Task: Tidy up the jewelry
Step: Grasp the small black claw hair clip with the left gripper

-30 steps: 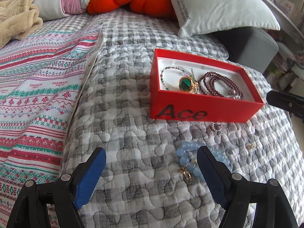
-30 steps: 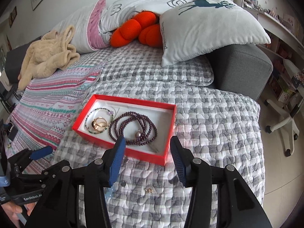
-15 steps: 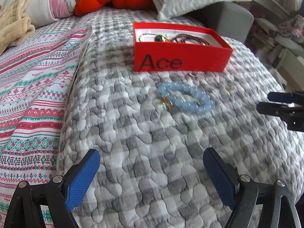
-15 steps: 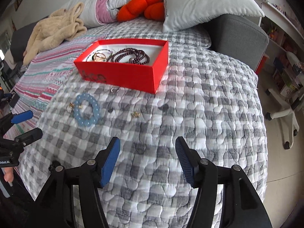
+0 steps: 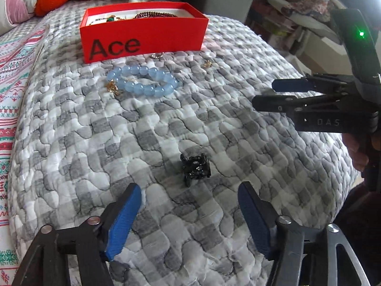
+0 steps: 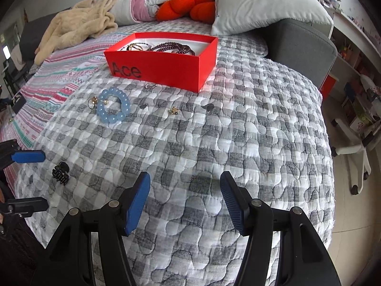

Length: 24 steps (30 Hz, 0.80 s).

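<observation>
Grey quilt: beige blanket, orange cushion behind.

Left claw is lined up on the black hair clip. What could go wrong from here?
1. Left claw is closing with the hair clip ahead of its pads, not between them: it may pinch the quilt instead.
2. The small gold earring and ring lie loose on busy checks, easily missed.
</observation>
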Each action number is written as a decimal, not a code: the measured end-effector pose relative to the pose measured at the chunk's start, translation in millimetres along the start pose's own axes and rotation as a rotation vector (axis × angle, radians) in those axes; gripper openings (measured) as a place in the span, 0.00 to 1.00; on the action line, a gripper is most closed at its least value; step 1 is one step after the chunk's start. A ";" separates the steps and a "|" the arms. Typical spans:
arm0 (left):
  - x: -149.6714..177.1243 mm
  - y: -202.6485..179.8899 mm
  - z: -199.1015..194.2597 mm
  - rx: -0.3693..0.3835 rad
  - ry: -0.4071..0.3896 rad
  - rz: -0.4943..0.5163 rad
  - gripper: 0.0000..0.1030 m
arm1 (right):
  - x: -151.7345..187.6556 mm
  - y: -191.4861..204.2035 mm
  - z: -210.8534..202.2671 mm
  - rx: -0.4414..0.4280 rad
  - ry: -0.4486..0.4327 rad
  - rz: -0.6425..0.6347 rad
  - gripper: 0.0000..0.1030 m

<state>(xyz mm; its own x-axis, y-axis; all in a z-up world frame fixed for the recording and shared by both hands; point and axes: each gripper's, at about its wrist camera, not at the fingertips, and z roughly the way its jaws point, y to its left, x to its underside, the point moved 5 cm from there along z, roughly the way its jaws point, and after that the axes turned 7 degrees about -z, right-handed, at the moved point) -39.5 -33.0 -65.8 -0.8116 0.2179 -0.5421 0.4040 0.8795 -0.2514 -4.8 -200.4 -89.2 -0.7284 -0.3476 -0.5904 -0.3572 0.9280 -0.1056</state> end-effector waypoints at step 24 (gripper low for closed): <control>-42.6 15.6 -4.0 -0.051 -0.061 -0.079 0.20 | -24.0 8.6 7.0 -0.042 -0.022 -0.001 0.62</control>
<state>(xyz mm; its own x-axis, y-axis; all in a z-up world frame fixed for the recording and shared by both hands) -0.3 -26.9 -43.4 -0.8123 0.1219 -0.5703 0.3160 0.9139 -0.2549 13.7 -183.1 -81.5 -0.7152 -0.3455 -0.6075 -0.3828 0.9209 -0.0730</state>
